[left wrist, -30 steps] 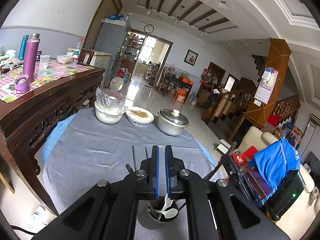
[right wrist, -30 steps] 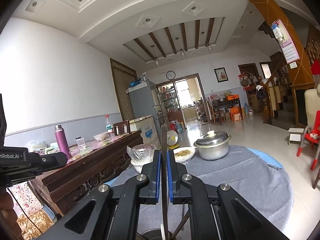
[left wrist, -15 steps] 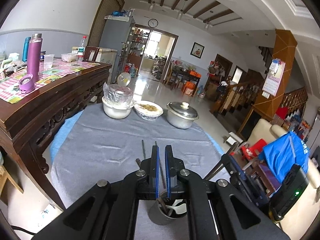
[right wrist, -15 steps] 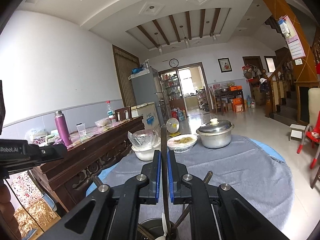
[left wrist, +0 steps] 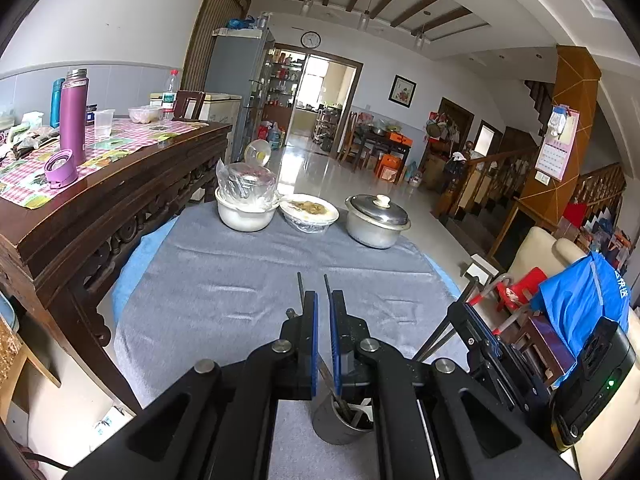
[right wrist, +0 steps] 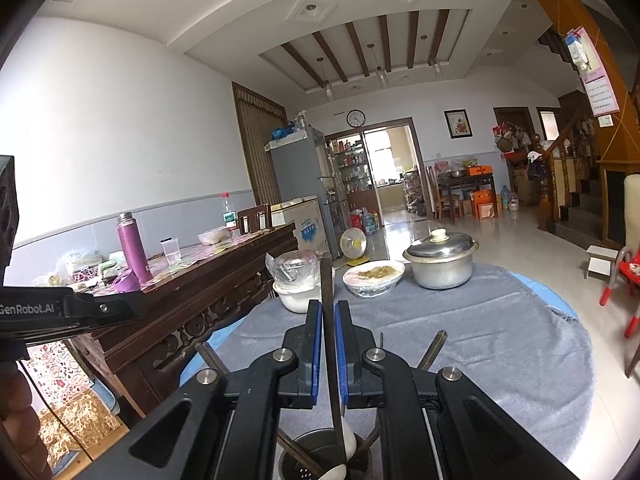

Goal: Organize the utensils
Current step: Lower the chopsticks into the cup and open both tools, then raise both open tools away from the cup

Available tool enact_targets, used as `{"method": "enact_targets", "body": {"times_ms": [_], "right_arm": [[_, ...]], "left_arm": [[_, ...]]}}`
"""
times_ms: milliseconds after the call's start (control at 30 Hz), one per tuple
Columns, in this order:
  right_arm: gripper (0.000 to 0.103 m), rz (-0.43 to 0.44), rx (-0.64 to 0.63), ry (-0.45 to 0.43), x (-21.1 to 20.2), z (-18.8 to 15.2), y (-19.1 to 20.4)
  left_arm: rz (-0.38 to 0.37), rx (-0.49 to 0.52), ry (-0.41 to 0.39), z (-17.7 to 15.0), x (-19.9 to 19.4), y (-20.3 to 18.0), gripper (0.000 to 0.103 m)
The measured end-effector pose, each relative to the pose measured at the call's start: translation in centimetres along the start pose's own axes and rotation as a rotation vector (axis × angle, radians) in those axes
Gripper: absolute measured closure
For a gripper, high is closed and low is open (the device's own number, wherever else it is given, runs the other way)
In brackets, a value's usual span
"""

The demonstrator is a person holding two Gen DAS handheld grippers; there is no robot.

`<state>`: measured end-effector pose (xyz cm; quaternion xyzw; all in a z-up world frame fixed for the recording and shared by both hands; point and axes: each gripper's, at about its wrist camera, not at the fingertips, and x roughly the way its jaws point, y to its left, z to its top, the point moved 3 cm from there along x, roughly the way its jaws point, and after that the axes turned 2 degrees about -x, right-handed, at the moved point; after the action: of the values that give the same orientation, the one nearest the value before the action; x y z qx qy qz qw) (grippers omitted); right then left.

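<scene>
text: "GenRobot.AI" | on: left claw body | other lettering: unreadable

The left tool hides most of the metal holder behind its black frame, so only a slice of the rim and wall shows between the arms. What stands inside is a dark tangle, too cramped to sort piece from piece. Whether its blue pads touch the thin rod passing between them cannot be told. In the right wrist view the holder is cut off by the bottom edge, and the white spoon bowl is half lost there. The dark handle runs between the right tool pads; its lower end vanishes behind the frame
</scene>
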<state>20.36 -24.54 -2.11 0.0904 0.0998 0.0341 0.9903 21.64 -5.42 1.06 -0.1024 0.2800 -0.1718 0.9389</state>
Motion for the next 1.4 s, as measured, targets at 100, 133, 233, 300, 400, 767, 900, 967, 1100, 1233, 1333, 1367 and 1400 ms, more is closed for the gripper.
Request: {"method": "enact_targets", "body": {"times_ms": [100,133,233,300,400,767,900,967,1100,1233,1333,1367,1400], "right_arm": [[0.094,0.003,-0.005,0.003,0.0,-0.2,0.2],[0.094,0.004,-0.007,0.004,0.1,-0.2,0.3],[0.094,0.012,-0.006,0.012,0.1,-0.3,0.4],[0.093,0.02,-0.005,0.022,0.2,-0.3,0.4],[0.092,0.026,-0.003,0.032,0.3,-0.4,0.5],[0.067,0.016,0.035,0.007,-0.5,-0.3,-0.3],[0.066,0.006,0.044,-0.002,-0.6,-0.3,-0.6],[0.066,0.003,0.049,-0.004,-0.7,-0.2,-0.7],[0.066,-0.003,0.054,-0.016,-1.0,0.1,-1.0],[0.063,-0.009,0.062,-0.028,-1.3,0.4,-1.4],[0.057,-0.014,0.07,-0.041,-1.6,0.6,-1.6],[0.057,-0.017,0.072,-0.047,-1.7,0.6,-1.7],[0.057,-0.021,0.072,-0.054,-1.9,0.7,-1.8]], "left_arm": [[0.002,-0.003,0.002,0.0,0.1,0.2,0.098],[0.003,-0.004,0.004,0.0,0.1,0.2,0.098],[0.004,-0.007,0.014,-0.1,0.3,0.4,0.098],[0.006,-0.008,0.019,-0.2,0.4,0.4,0.098],[0.004,-0.013,0.033,-0.3,0.6,0.5,0.098],[0.02,-0.029,0.046,-0.6,1.0,1.1,0.061],[0.033,-0.021,0.051,-0.8,1.2,1.1,0.056],[0.047,-0.012,0.048,-0.8,1.3,1.0,0.053],[0.077,0.01,0.039,-0.9,1.1,1.1,0.049],[0.128,0.041,0.023,-1.0,0.9,1.0,0.043],[0.167,0.06,0.013,-0.9,0.9,1.0,0.041],[0.179,0.068,0.009,-0.9,0.8,1.0,0.04],[0.191,0.074,0.006,-0.9,0.8,1.1,0.039]]}}
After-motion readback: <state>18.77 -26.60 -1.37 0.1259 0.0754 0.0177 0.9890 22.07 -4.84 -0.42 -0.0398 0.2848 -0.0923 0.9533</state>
